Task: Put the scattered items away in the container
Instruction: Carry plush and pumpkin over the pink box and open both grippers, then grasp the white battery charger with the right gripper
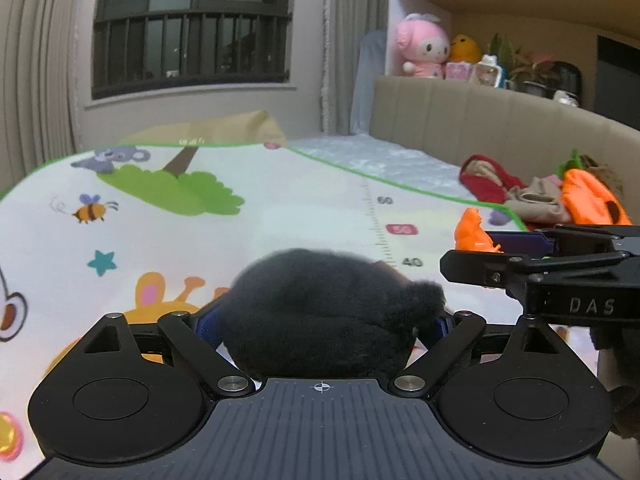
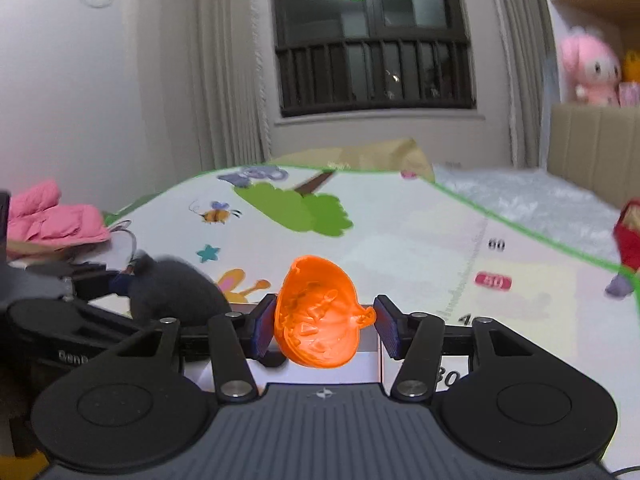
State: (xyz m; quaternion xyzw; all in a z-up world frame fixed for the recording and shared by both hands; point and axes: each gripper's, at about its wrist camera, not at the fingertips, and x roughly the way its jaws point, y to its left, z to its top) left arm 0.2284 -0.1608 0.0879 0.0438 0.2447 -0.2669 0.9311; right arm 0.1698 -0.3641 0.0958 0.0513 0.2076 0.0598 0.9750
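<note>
My left gripper (image 1: 320,328) is shut on a black fuzzy plush toy (image 1: 328,312) and holds it above the cartoon play mat (image 1: 280,200). The plush also shows in the right wrist view (image 2: 172,292), at the left. My right gripper (image 2: 324,328) holds an orange plastic toy (image 2: 316,316) between its blue pads; a small gap shows at the right pad (image 2: 386,328). In the left wrist view the right gripper (image 1: 520,252) reaches in from the right with the orange toy (image 1: 474,232) at its tip. No container is in view.
A pile with a red garment (image 1: 488,180), beige cloth and an orange plush carrot (image 1: 592,200) lies at the mat's right edge by the padded headboard (image 1: 480,120). Pink clothing (image 2: 52,216) lies at the left. Stuffed toys (image 1: 424,46) sit on a shelf.
</note>
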